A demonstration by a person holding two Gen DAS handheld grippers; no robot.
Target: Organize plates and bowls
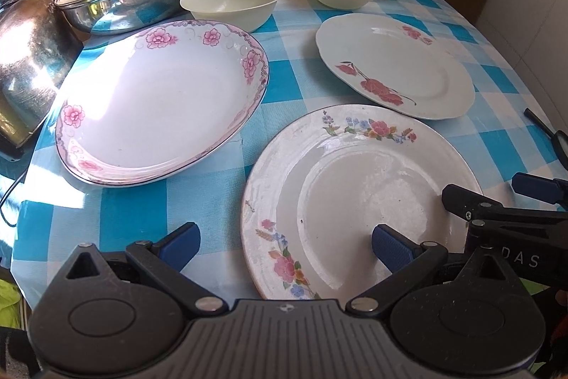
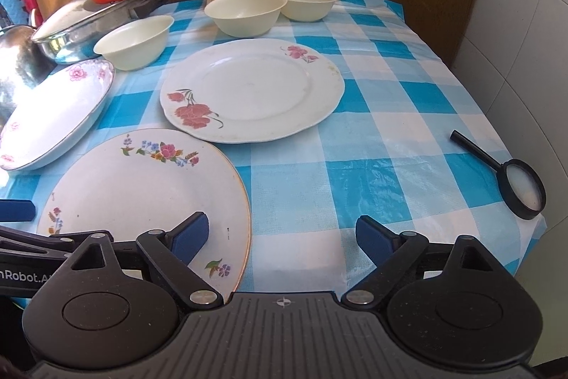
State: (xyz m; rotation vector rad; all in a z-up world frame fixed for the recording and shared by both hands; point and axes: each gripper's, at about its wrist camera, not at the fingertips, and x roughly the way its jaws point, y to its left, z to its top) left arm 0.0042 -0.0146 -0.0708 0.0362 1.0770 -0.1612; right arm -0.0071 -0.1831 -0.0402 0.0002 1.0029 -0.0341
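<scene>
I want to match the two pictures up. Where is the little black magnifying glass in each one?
Left wrist view: the small black round-framed magnifying glass is cut off at the far right edge, halfway down.
Right wrist view: it lies whole at right, on the blue-and-white checked tablecloth.
Shared landmark: the white plate with red flowers, left of the magnifying glass in both.

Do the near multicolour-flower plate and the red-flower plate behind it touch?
Cannot tell. In the right wrist view, the near plate meets the red-flower plate without visible cloth; the left wrist view suggests a sliver.
</scene>
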